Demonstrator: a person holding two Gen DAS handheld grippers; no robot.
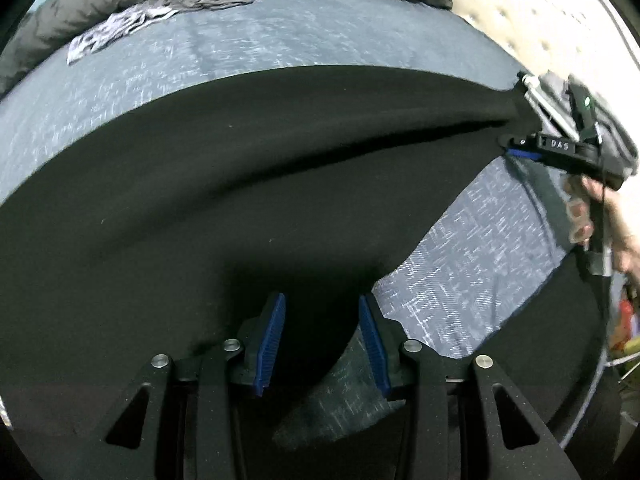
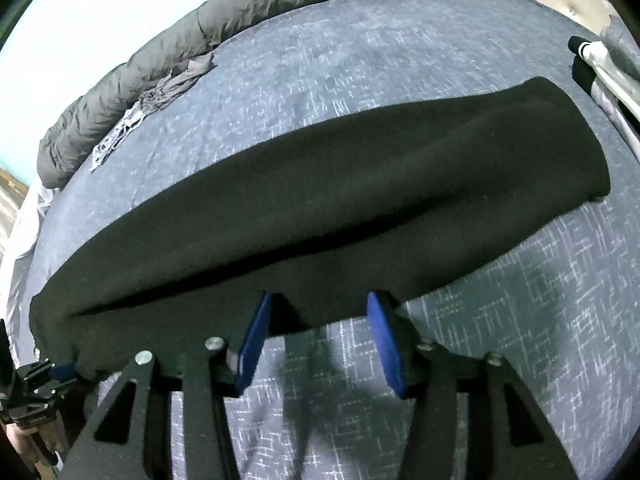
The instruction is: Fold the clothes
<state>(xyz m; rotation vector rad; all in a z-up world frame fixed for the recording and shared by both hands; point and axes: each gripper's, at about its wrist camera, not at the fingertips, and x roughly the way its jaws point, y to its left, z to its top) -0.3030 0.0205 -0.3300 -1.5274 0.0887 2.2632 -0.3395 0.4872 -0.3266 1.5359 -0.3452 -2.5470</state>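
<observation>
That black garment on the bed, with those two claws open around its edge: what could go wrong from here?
1. Both claws look open, so the black garment is ungripped; its doubled-over fold may slump or spread.
2. If the right claw closes where it is, it might pinch the patterned bedsheet along with the edge.
3. The left claw sits over a dark, loose fold; closing there could grab only one layer and skew the fold.
</observation>
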